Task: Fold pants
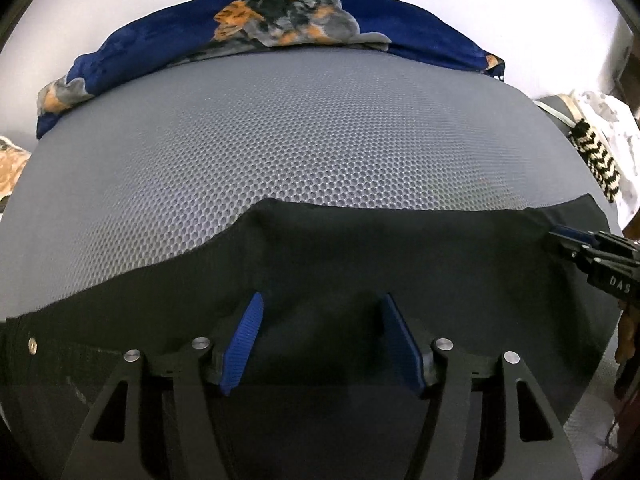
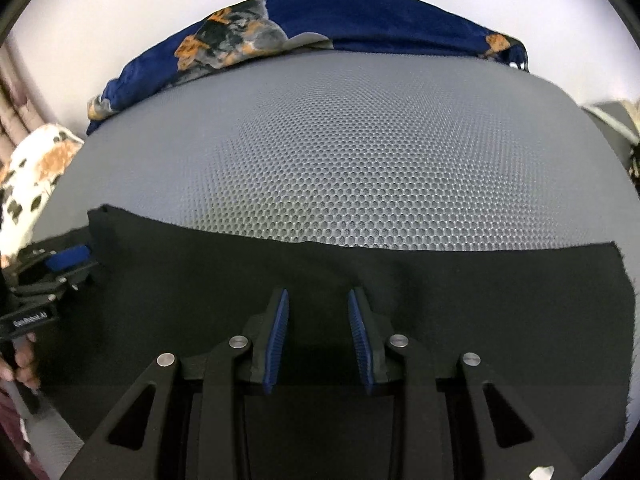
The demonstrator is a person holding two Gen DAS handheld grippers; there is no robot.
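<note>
Black pants (image 1: pixel 360 248) lie spread across the near part of a grey honeycomb-mesh pad (image 1: pixel 300 140); a metal rivet (image 1: pixel 32 345) shows at their left end. My left gripper (image 1: pixel 323 298) points down over the cloth, its blue pads wide apart with nothing pinched between them. In the right wrist view the pants (image 2: pixel 440 280) fill the lower half, and my right gripper (image 2: pixel 318 293) stands over them with a narrower gap between its pads and flat cloth below. Each gripper shows in the other's view: the right gripper (image 1: pixel 558 234) at the pants' right edge, the left gripper (image 2: pixel 86 254) near their left corner.
A dark blue blanket (image 1: pixel 400 28) with an orange and grey print is bunched along the pad's far edge. A black-and-white striped item (image 1: pixel 596 160) lies off the right side. White spotted fabric (image 2: pixel 32 168) is at the left, with a person's hand (image 2: pixel 24 360) below it.
</note>
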